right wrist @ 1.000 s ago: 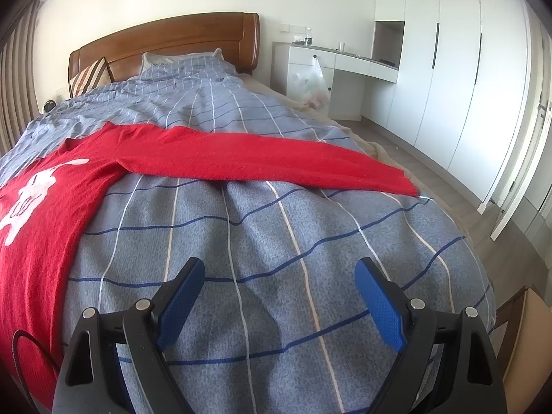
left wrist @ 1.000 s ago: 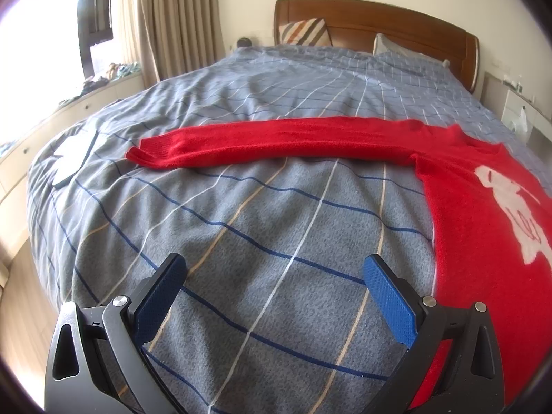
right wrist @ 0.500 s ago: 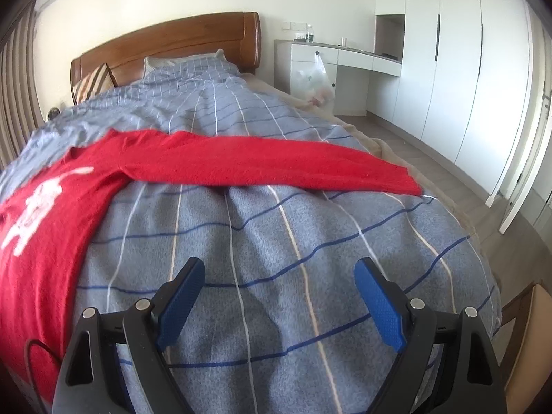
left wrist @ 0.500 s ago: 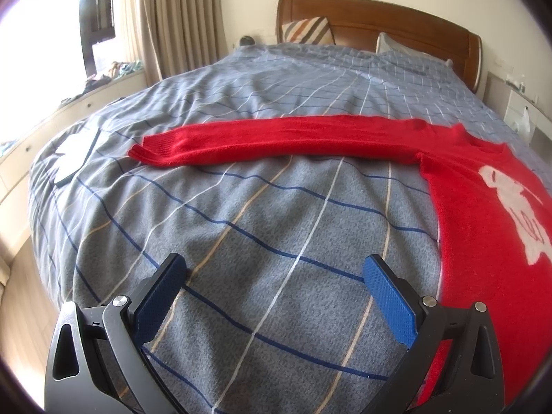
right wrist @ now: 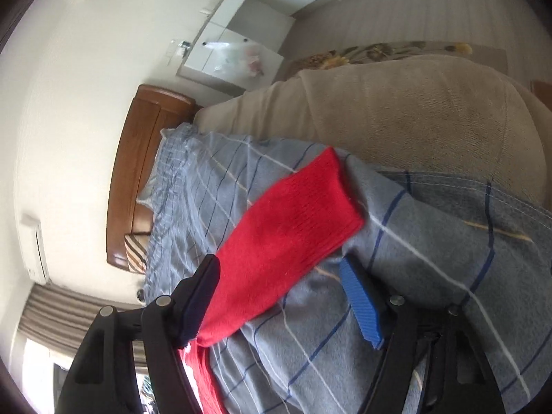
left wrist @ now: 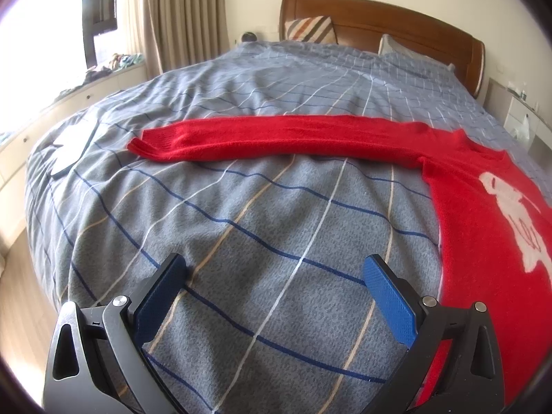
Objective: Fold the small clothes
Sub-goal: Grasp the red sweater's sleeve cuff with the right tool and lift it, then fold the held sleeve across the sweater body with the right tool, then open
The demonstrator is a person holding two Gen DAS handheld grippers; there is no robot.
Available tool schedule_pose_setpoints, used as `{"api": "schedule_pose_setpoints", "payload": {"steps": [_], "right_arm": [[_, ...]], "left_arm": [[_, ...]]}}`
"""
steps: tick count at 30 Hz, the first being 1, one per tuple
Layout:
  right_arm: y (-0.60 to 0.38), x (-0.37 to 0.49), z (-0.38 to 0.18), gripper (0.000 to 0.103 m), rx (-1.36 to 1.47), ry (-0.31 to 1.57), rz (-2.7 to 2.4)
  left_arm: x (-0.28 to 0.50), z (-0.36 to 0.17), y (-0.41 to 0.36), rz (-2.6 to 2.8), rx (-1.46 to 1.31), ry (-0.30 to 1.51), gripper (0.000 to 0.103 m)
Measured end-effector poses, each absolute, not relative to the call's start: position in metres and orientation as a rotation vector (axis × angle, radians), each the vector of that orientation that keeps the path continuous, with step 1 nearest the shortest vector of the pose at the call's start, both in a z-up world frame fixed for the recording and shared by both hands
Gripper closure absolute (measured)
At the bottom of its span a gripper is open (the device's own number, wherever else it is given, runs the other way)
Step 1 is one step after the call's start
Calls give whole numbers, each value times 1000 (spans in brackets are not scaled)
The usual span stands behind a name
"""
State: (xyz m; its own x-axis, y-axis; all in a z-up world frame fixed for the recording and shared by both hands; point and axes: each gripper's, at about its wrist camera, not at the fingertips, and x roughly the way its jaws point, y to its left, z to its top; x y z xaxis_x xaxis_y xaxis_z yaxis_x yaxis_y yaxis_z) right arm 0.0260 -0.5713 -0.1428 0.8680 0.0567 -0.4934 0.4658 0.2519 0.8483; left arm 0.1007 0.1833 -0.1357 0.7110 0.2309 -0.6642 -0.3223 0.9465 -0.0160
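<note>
A red sweater (left wrist: 483,227) with a white figure on its front lies flat on the grey checked bed cover (left wrist: 241,224). Its left sleeve (left wrist: 276,136) stretches out straight to the left. My left gripper (left wrist: 272,269) is open and empty, hovering over bare cover in front of that sleeve. In the right wrist view the camera is rolled on its side. My right gripper (right wrist: 279,272) is open, and the cuff end of the right sleeve (right wrist: 286,238) lies between its fingers, not clamped.
A wooden headboard (left wrist: 379,17) with pillows stands at the far end. A window bench (left wrist: 51,103) and curtains are on the left. A beige blanket (right wrist: 414,110) hangs at the bed's right edge, with white cabinets (right wrist: 227,51) beyond.
My right gripper has rolled sideways and moved forward to the right sleeve's cuff, which now lies between its open fingers. The left gripper has hardly moved.
</note>
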Motion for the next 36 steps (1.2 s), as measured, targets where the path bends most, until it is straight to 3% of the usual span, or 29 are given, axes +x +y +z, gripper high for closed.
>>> {"api": "schedule_pose_setpoints", "payload": {"steps": [9, 10, 12, 13, 14, 19, 26, 30, 33, 34, 35, 36], "right_arm": [[-584, 42, -149, 45, 1260, 452, -360], [-584, 46, -149, 50, 1243, 467, -364], [-583, 62, -149, 71, 1182, 544, -359], [-581, 67, -149, 91, 1149, 581, -361], [-580, 70, -145, 98, 1118, 599, -372], [-542, 102, -68, 98, 892, 530, -314], [-359, 195, 52, 98, 475, 489, 54], [-237, 232, 56, 98, 302, 551, 227], [-159, 253, 20, 97, 194, 624, 271], [-136, 257, -2, 88, 182, 668, 304], [-120, 261, -21, 59, 184, 719, 345], [-106, 263, -41, 43, 200, 762, 387]], "left_arm": [[104, -138, 182, 313, -125, 731, 1], [105, -139, 181, 313, -121, 733, 1], [105, -139, 179, 313, -112, 734, 1], [105, -139, 178, 313, -109, 733, 1], [105, -139, 178, 313, -108, 733, 1], [106, -138, 177, 308, -126, 734, 1], [108, -133, 187, 289, -184, 724, 1], [107, -132, 196, 295, -224, 720, 1], [109, -133, 202, 299, -246, 720, 1], [109, -134, 203, 298, -253, 724, 1], [110, -135, 204, 297, -256, 729, 1], [111, -136, 204, 298, -256, 734, 1]]}}
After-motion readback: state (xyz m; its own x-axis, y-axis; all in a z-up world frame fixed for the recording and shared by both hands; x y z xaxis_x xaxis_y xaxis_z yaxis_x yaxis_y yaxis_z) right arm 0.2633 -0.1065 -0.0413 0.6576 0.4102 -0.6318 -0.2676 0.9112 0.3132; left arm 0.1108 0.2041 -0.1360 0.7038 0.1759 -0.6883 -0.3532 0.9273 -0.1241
